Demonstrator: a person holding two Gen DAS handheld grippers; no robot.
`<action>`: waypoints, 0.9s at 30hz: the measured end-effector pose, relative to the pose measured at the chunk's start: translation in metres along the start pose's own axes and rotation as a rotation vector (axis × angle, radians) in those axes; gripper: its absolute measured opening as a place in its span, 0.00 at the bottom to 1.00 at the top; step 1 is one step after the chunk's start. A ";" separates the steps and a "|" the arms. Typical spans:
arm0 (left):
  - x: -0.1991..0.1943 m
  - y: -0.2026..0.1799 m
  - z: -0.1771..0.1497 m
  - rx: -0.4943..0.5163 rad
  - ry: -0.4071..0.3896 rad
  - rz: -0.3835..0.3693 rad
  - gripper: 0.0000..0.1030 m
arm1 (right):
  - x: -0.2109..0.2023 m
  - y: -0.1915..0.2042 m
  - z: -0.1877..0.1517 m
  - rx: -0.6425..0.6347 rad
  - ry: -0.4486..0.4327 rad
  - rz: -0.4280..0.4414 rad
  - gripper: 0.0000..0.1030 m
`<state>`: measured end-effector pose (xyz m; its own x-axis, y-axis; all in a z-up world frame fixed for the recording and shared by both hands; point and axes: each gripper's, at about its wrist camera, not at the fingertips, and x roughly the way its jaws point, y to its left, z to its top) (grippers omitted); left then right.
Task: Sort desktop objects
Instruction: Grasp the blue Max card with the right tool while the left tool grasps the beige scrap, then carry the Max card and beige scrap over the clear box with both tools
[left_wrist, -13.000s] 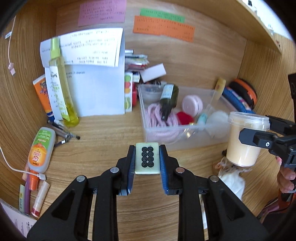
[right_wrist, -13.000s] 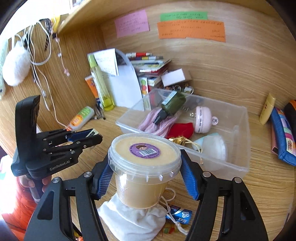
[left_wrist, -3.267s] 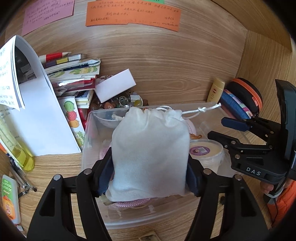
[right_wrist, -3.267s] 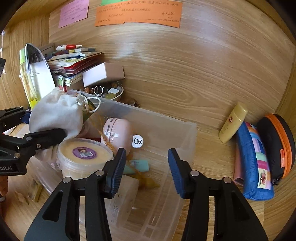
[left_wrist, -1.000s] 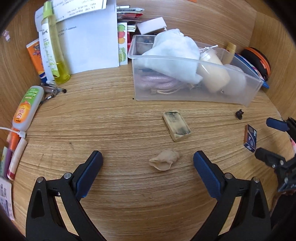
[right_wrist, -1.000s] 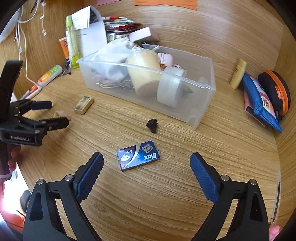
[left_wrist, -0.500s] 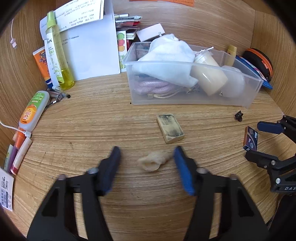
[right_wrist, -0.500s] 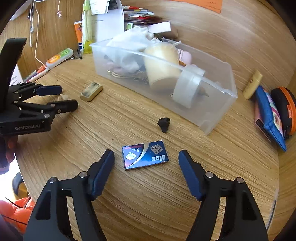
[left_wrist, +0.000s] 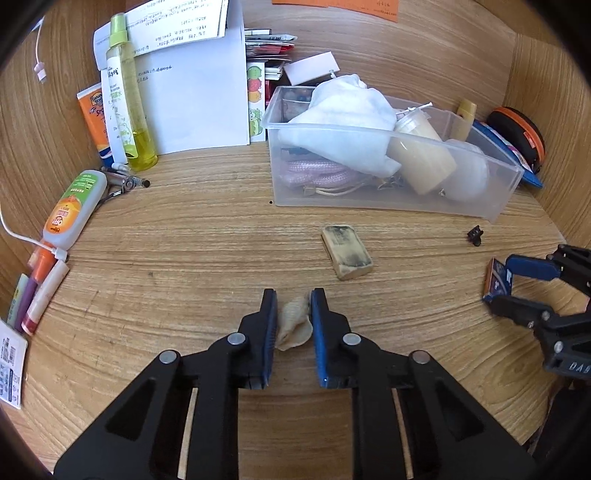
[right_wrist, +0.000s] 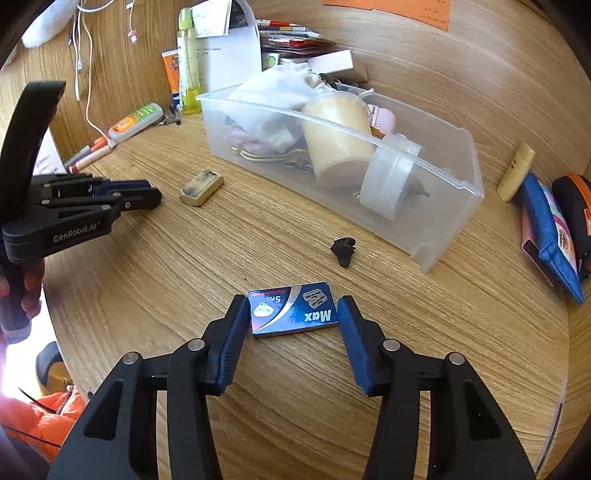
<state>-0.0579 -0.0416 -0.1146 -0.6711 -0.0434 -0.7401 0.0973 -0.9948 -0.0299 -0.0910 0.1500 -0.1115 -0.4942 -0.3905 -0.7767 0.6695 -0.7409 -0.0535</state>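
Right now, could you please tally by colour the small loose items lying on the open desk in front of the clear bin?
Beige or tan: 2, the crumpled scrap between the closing left gripper pads, and the eraser.
Blue: 1, the razor blade box, between the closing right gripper pads.
Black: 1, the small clip.
Total: 4.

Bare counter left of clear bin, eraser block and black clip just before it, pouches crowding its right
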 end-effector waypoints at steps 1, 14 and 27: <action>-0.001 0.000 -0.001 -0.002 -0.001 0.001 0.17 | 0.000 -0.001 0.001 0.006 -0.003 0.007 0.45; -0.030 -0.014 0.022 0.037 -0.085 -0.031 0.17 | -0.032 -0.013 0.010 0.041 -0.098 0.004 0.45; -0.043 -0.014 0.060 0.074 -0.170 -0.080 0.17 | -0.061 -0.035 0.037 0.101 -0.218 -0.038 0.45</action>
<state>-0.0749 -0.0312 -0.0421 -0.7899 0.0270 -0.6127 -0.0110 -0.9995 -0.0299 -0.1046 0.1795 -0.0386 -0.6331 -0.4621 -0.6211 0.5947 -0.8039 -0.0081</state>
